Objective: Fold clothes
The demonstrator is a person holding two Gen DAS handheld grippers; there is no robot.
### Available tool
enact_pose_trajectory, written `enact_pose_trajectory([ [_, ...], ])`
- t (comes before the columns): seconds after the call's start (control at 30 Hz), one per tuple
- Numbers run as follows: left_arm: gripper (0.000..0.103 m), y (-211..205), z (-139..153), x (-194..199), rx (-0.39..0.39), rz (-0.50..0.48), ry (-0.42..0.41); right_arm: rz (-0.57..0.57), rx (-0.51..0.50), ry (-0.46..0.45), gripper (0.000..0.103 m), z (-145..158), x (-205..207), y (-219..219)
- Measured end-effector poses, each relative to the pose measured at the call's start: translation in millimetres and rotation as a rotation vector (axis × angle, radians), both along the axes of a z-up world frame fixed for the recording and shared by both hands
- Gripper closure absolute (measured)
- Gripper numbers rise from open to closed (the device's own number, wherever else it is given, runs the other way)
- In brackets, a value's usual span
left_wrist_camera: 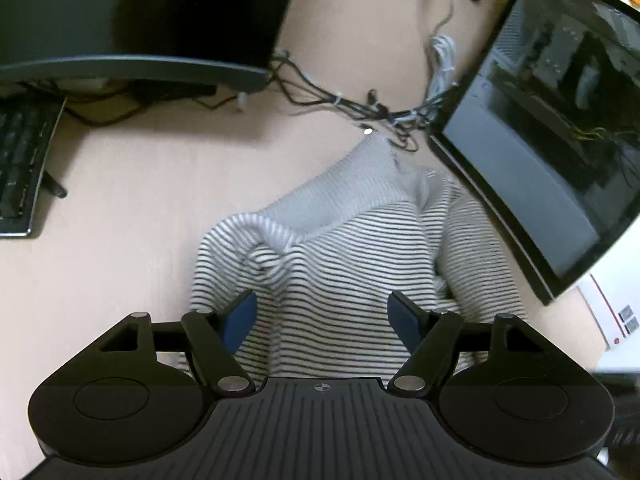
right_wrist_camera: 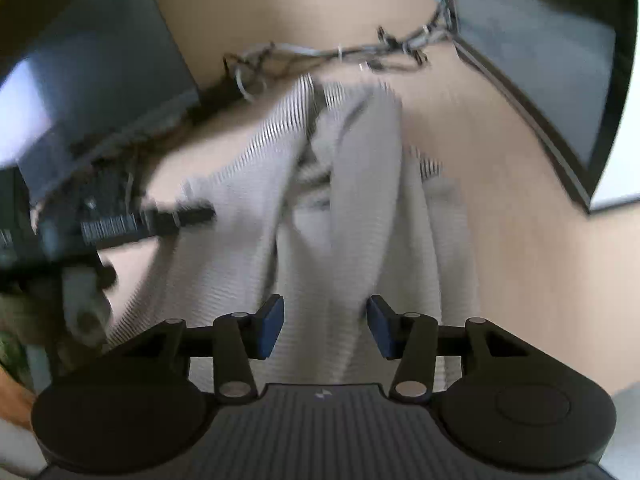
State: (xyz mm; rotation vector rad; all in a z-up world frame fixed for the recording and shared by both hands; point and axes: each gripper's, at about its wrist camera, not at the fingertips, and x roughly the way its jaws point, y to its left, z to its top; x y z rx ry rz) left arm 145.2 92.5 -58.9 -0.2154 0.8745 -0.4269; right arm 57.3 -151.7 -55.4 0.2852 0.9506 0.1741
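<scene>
A white sweater with thin black stripes (left_wrist_camera: 352, 264) lies crumpled on the beige desk (left_wrist_camera: 132, 216), its plain grey ribbed band (left_wrist_camera: 352, 188) turned up toward the far side. My left gripper (left_wrist_camera: 322, 320) hovers just over its near part, jaws wide open and empty. In the right wrist view the same sweater (right_wrist_camera: 320, 208) shows blurred, bunched in folds. My right gripper (right_wrist_camera: 325, 326) is open above it, holding nothing. The left gripper's body (right_wrist_camera: 132, 220) shows as a dark blurred shape at the sweater's left edge.
A monitor (left_wrist_camera: 560, 128) stands tilted at the right, another monitor (left_wrist_camera: 132, 16) at the back left. A keyboard (left_wrist_camera: 20, 160) lies at the far left. A tangle of cables (left_wrist_camera: 360, 104) runs behind the sweater. A white box (left_wrist_camera: 616, 304) sits at the right edge.
</scene>
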Motion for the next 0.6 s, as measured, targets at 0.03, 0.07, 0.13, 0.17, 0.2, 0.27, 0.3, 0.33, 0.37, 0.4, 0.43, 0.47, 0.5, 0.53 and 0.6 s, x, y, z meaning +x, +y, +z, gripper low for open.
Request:
enact_pose_trajectory([
  [0.03,0.026,0,-3,4,-0.003,-0.006,0.032,-0.009,0.0,0.008,0.056,-6,1,2],
  [0.07,0.027,-3,-7,6,-0.012,-0.021,0.058,-0.013,-0.001,0.009,0.056,-10,1,3],
  [0.13,0.025,-11,-10,7,-0.005,-0.044,0.068,-0.011,-0.008,0.001,0.056,-14,0,4],
  [0.17,0.023,-16,-10,6,0.006,-0.053,0.059,-0.005,-0.012,0.0,0.056,-13,2,4],
  [0.2,0.02,-20,-11,6,0.013,-0.062,0.053,-0.001,-0.01,0.001,0.055,-13,2,4],
  [0.27,0.0,-19,-13,6,-0.021,-0.082,0.074,0.008,0.002,0.001,0.054,-12,1,1],
  [0.3,0.0,-19,-14,6,-0.039,-0.092,0.091,0.01,0.01,-0.002,0.054,-13,1,0],
  [0.33,0.0,-18,-14,6,-0.051,-0.098,0.105,0.012,0.019,-0.004,0.054,-14,2,-1],
  [0.37,0.0,-20,-14,5,-0.04,-0.093,0.106,0.014,0.026,-0.006,0.054,-15,0,-2],
  [0.4,0.002,-22,-14,4,-0.025,-0.085,0.1,0.015,0.032,-0.008,0.054,-16,0,-3],
  [0.43,0.014,-24,-13,1,-0.002,-0.067,0.086,0.016,0.037,-0.009,0.054,-16,1,-3],
  [0.47,0.052,-26,-11,-3,0.027,-0.057,0.064,0.02,0.038,-0.008,0.054,-16,2,-4],
  [0.5,0.067,-27,-10,-6,0.052,-0.052,0.051,0.026,0.037,-0.006,0.055,-16,2,-5],
  [0.53,0.08,-26,-9,-8,0.062,-0.034,0.047,0.033,0.035,-0.005,0.055,-16,4,-6],
  [0.6,0.09,-16,-1,-4,0.018,-0.01,0.039,0.047,0.027,0.0,0.057,-16,7,-7],
])
